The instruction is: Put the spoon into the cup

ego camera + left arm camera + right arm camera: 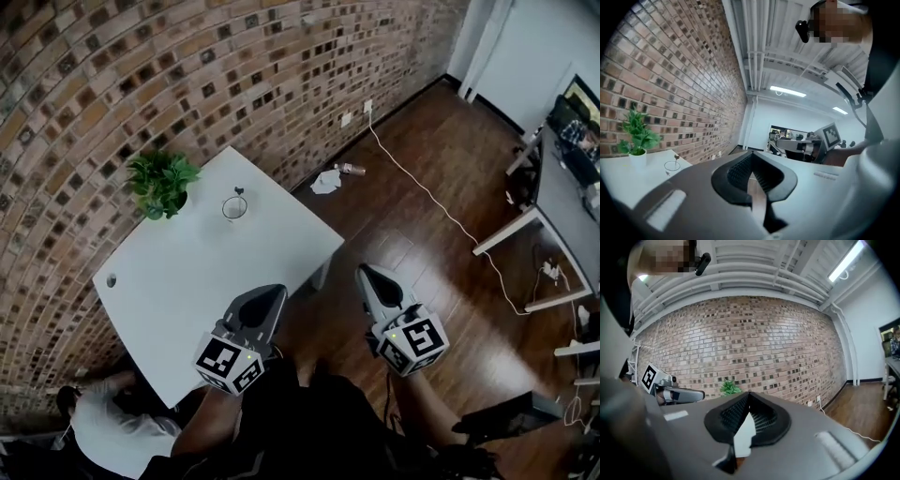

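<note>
On the table (187, 281), spoon (238, 193) sits inside cup (233, 209).

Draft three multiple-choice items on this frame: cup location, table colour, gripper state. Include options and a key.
1. Where does the cup stand?
A. On the floor
B. On the table, right of the plant in the head view
C. Between the right gripper's jaws

2. What colour is the table top?
A. White
B. Black
C. Red

3. What state are the two grippers in?
A. Both shut, holding nothing
B. Both wide open
C. Left shut on the cup

Key:
1 B: the cup sits on the table beside the plant.
2 A: the top is plain white.
3 A: the left gripper and right gripper show their jaws together with nothing between.
</note>
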The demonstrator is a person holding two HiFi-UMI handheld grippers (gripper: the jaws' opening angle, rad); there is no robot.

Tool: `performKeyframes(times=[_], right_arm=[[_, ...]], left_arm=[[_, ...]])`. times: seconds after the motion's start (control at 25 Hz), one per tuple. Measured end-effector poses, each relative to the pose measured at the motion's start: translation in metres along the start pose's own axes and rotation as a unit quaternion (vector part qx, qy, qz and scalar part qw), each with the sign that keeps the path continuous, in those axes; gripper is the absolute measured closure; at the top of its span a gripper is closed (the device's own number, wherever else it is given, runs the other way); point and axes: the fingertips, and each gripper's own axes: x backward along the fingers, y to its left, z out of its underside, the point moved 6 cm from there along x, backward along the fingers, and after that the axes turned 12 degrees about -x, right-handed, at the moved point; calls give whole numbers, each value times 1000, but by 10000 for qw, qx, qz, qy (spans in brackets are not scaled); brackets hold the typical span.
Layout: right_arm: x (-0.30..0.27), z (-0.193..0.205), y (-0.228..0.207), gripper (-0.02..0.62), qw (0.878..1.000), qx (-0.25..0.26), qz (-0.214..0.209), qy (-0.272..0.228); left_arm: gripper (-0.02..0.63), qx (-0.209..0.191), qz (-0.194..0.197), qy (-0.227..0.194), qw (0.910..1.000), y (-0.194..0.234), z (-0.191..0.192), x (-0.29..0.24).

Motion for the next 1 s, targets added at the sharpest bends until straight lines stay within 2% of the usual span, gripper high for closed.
performKeyframes(times=[0.08, 0.28, 0.44, 0.6, 0.76, 1.0], right_arm=[[22, -3, -2, 589, 9999, -46, 109, -70], [66, -4, 9, 588, 9986, -153, 359, -362], [98, -1, 36, 589, 9970, -198, 571, -476], [129, 10, 68, 589, 9963, 0, 767, -386], [167, 15, 96, 589, 9944, 6, 984, -385], [247, 15, 105, 589, 9871, 61, 1453, -670]], left_arm=[[603, -116, 172, -6, 9998, -22, -6, 2], [603, 104, 84, -83, 9999, -45, -7, 22], [603, 31, 145, -145, 9998, -61, -7, 48], [603, -74, 479, -259, 9985, -80, -10, 72], [603, 6, 898, -335, 9954, -108, -4, 85], [603, 35, 1366, -406, 9898, -163, -11, 85]])
